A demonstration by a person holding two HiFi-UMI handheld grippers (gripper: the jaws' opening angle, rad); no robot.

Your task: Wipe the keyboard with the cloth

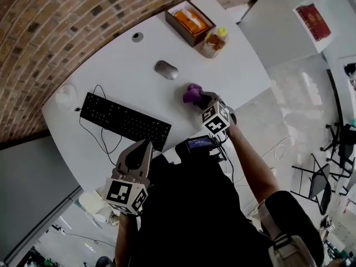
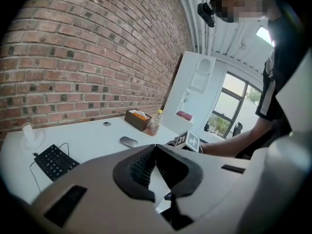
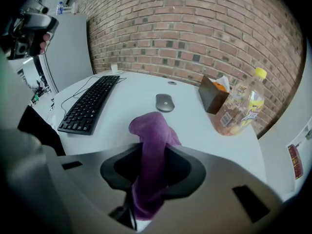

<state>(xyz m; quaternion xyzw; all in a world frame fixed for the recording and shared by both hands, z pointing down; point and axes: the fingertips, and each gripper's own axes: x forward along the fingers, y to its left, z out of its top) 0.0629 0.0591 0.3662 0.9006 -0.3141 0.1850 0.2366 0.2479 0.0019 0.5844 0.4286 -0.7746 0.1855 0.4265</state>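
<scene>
The black keyboard (image 1: 125,121) lies on the left half of the white table (image 1: 111,60), its cable looping at the near side. My right gripper (image 1: 202,99) hovers over the table's right part, to the right of the keyboard, shut on a purple cloth (image 1: 192,93). In the right gripper view the cloth (image 3: 151,130) stands bunched up between the jaws, with the keyboard (image 3: 90,106) ahead to the left. My left gripper (image 1: 143,145) sits at the table's near edge beside the keyboard's right end. Its jaws (image 2: 156,147) meet at the tips with nothing between them.
A grey mouse (image 1: 166,69) lies beyond the keyboard's right end. A brown box (image 1: 189,22) with orange contents and a yellow-capped bottle (image 1: 214,41) stand at the far right. A small white cup (image 1: 65,96) sits left of the keyboard. A brick wall borders the table's far side.
</scene>
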